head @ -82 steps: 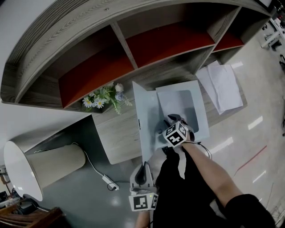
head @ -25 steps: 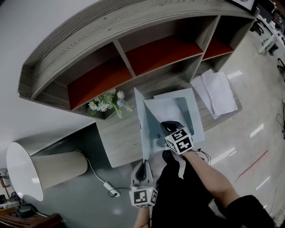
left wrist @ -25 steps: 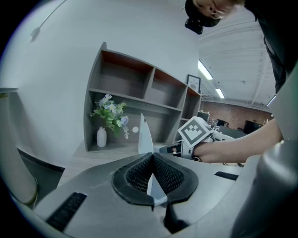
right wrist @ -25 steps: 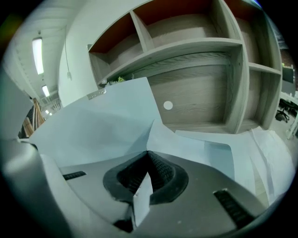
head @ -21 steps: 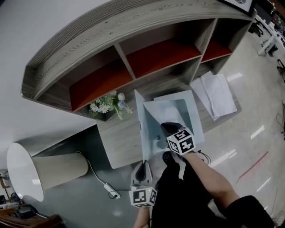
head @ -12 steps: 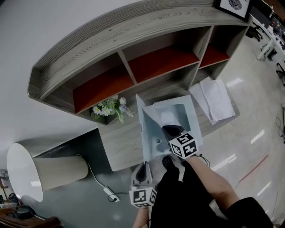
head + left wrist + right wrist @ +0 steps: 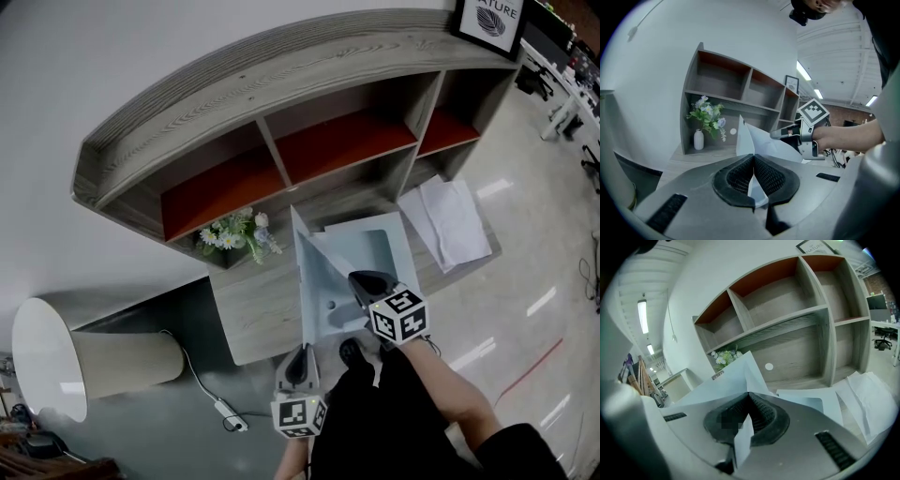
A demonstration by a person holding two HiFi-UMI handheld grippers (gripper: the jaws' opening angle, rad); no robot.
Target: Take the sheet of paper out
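A pale blue folder [image 7: 405, 246] lies open on the wooden desk [image 7: 255, 309], its cover [image 7: 304, 272] standing upright at the left. My left gripper [image 7: 302, 361] is at the desk's near edge, shut on the cover's lower corner [image 7: 757, 190]. My right gripper [image 7: 361, 279] hangs over the folder, shut on a white sheet of paper [image 7: 336, 255] that slopes up out of it. In the right gripper view the sheet [image 7: 729, 380] spreads past the closed jaws, and its edge pokes out below them. The left gripper view shows the right gripper [image 7: 780, 134] holding the raised sheet [image 7: 771, 146].
A shelf unit with red-backed compartments [image 7: 319, 141] rises behind the desk. A small vase of flowers [image 7: 234, 234] stands left of the folder. Loose white papers [image 7: 452, 220] lie at the desk's right end. A lamp [image 7: 84, 356] stands at the lower left, with a cable and plug [image 7: 225, 417] on the floor.
My right gripper has risen and drawn toward me with the sheet, which now slopes higher out of the folder. The left gripper has stayed put on the cover.
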